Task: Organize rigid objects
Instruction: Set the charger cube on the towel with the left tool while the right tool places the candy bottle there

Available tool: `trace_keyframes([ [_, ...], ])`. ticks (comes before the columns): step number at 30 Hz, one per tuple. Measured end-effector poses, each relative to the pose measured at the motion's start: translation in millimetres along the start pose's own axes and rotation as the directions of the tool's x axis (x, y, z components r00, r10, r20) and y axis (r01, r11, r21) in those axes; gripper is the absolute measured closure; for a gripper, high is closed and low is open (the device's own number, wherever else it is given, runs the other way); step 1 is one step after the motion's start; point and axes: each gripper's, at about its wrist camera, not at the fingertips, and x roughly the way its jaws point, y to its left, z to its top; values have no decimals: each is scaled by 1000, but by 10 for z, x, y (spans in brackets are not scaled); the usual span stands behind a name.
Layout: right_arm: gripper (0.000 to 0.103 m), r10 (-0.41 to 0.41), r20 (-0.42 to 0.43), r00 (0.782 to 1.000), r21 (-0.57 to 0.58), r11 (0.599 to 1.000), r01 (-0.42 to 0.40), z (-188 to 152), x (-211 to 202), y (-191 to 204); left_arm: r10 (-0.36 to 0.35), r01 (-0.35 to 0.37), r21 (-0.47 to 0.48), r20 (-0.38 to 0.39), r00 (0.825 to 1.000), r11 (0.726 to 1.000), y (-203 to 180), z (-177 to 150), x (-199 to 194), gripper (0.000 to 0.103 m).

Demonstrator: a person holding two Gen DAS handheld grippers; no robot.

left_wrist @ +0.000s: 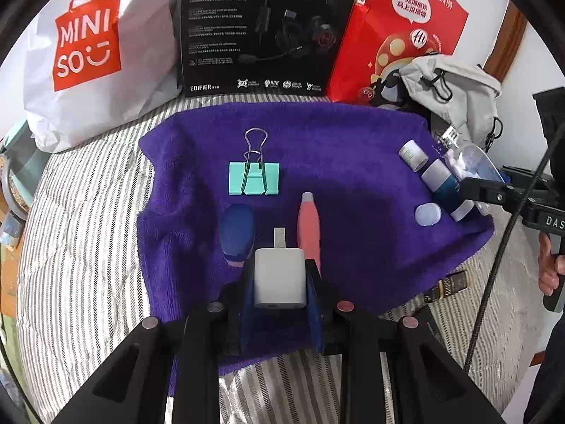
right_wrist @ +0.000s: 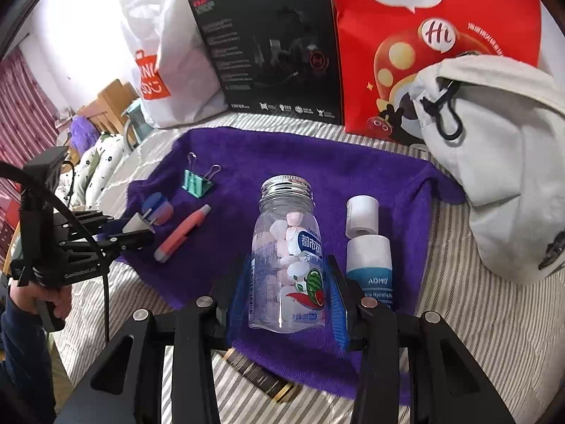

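I work over the purple towel (left_wrist: pixel 353 162) spread on the striped bed (left_wrist: pixel 88 233), and everything I place is read against that towel. My left gripper (left_wrist: pixel 280 275) has its jaws clamped on the white charger (left_wrist: pixel 279 277), prong pointing away from me, held at the towel's near edge between the blue case (left_wrist: pixel 237 235) and the pink pen (left_wrist: pixel 310 228) — both lie just beside my jaws. The teal binder clip (left_wrist: pixel 254 178) sits further in, toward the towel's middle.

My right gripper (right_wrist: pixel 287 282) has its jaws around the clear candy bottle (right_wrist: pixel 286 258) on the towel's right side. The blue pads sit at its flanks; whether they press it firmly I cannot tell for sure, though they look closed on it. Just beside the bottle lie the white-and-teal tube (right_wrist: pixel 369 265) and a smaller white tube (right_wrist: pixel 362 215).

What worries me, as a guess: the bottle is smooth, round and loaded with loose candies, so a shallow pinch could let it twist or slide out as I lift. Swinging it sideways could knock the teal tube, which would roll off the towel's right edge toward the grey bag (right_wrist: pixel 494 162). On the left, lowering the charger carelessly could nudge the pen or the case out of line — the gap between them is tight. The soft towel also gives under weight, so anything stood upright may tip.
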Motion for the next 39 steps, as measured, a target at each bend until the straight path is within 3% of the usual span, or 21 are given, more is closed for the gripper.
trace_keyframes([
  [18,62,-125,-73,989,-67,991,120,346,685,3,32,-30,67,-33,999,997,37,-13,232,77],
  [28,62,-157,-118,980,-104,984,145,368,901,56,16,-15,41,-23,1000,999,23,-94,62,44],
  [33,58,-158,-125,980,-118,983,143,364,899,56,26,-26,23,-1,1000,999,42,-140,-123,36],
  [36,50,-131,-150,980,-113,987,114,349,882,49,26,-26,13,10,1000,1000,48,-177,-218,36],
  [39,50,-120,-170,978,-86,991,106,287,795,10,28,-29,8,16,999,1000,38,-222,-303,36],
])
